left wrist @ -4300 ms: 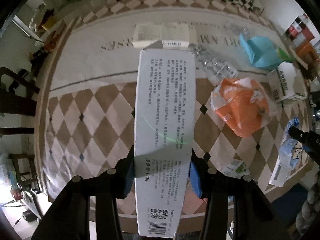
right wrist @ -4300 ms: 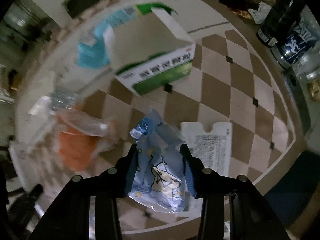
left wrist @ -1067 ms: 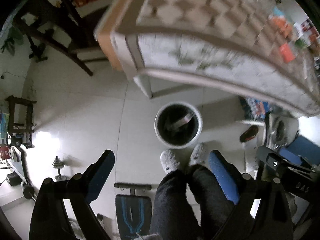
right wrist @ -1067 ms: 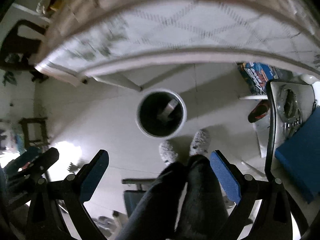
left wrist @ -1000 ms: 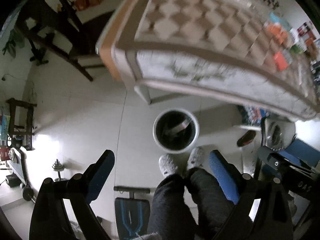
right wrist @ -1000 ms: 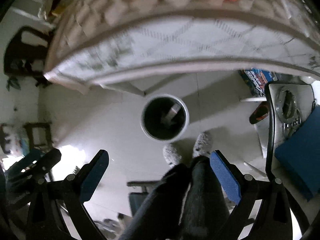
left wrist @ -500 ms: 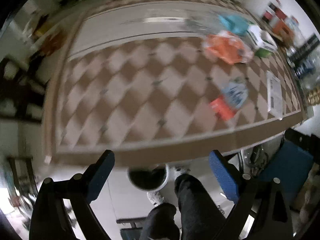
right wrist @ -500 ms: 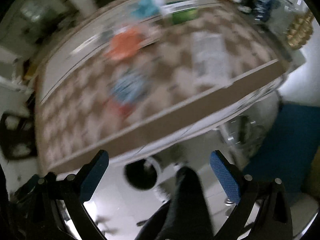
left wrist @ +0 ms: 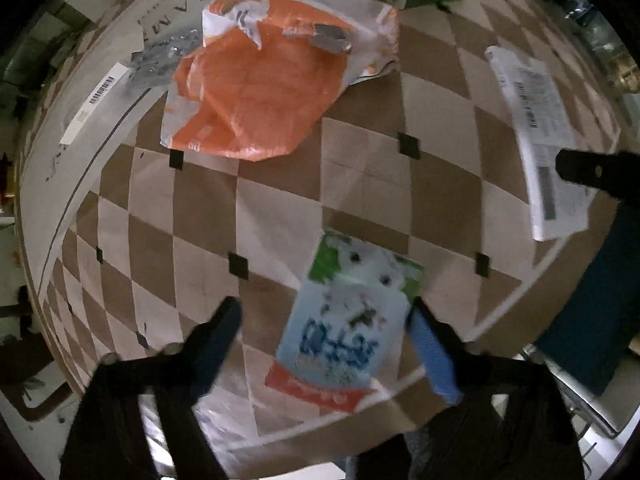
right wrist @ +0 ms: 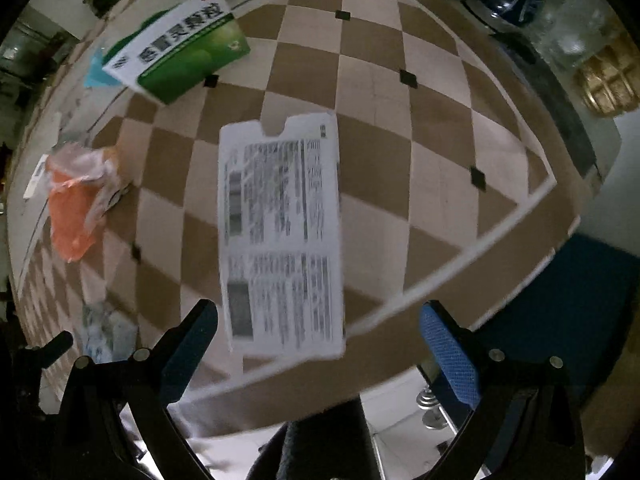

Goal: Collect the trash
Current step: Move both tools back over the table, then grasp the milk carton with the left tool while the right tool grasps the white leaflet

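The blue packet [left wrist: 344, 332] lies near the table's [left wrist: 360, 184] front edge, between the closing jaws of the left gripper [left wrist: 324, 344], not yet pinched. A second ago both grippers hung over the floor bin, empty; now they are back for more. The right gripper [right wrist: 320, 344] gapes wide over the printed sheet [right wrist: 280, 232]. The green box [right wrist: 180, 48] bears Chinese characters; the packet's print is blurred.

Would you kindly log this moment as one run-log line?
left tool: jaws closing around blue snack packet, not gripped | right tool: open above white printed sheet | orange bag, green box: on table
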Demonstrator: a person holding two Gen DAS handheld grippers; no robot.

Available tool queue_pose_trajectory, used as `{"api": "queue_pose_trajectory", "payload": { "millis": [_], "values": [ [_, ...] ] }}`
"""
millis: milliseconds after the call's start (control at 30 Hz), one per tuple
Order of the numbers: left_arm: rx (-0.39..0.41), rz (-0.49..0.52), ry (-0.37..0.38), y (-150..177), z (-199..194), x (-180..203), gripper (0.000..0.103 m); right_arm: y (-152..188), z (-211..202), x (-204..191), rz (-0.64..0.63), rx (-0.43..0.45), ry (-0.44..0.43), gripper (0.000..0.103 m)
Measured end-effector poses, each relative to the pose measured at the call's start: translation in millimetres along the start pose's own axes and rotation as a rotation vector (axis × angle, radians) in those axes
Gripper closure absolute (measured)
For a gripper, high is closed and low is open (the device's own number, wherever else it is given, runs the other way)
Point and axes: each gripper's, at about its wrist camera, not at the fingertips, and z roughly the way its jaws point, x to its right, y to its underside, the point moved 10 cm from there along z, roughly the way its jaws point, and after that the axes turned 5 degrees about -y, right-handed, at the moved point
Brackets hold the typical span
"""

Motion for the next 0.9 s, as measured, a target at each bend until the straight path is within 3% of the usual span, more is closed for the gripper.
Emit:
{"api": "queue_pose_trajectory", "payload": {
  "millis": [67,133,367,500,600,633,733,900],
  "values": [
    [-0.003,-0.02,0.008,-4.4,2.2,-3.8,0.049,-9.7,5.9,-1.0,-0.002,-0.008,0.008,0.001],
    [-0.01,-0.05,0.021,-5.5,3.6,-8.5,0.057,-16.0,10.8,-3.4,-0.009,-0.016,0.013,0.001],
    [0.001,-0.112,0.02,-1.6,4.9,-25.7,0.058,-27.1,29.0,-12.1,-0.042,-0.05,0.063,0.004],
    [0.009,-0.128,0.01,6.7,4.2,-31.2,0.058,-31.6,28.1,-15.0,-0.048,-0.024,0.077,0.006],
    [0.019,-0.143,-0.003,13.2,2.0,-39.1,0.058,-20.0,21.7,-28.5,-0.077,0.008,0.079,0.02],
    [0.022,-0.151,-0.003,13.7,1.5,-40.2,0.058,-15.4,18.1,-34.9,-0.091,0.019,0.079,0.029],
    [0.028,-0.16,-0.004,23.6,-6.7,-60.8,0.058,-9.3,18.4,-40.8,-0.104,0.011,0.082,0.029],
    [0.06,-0.197,-0.015,24.6,-20.9,-62.5,0.058,-3.4,11.2,-55.2,-0.12,0.008,0.067,0.03]
  ]
}}
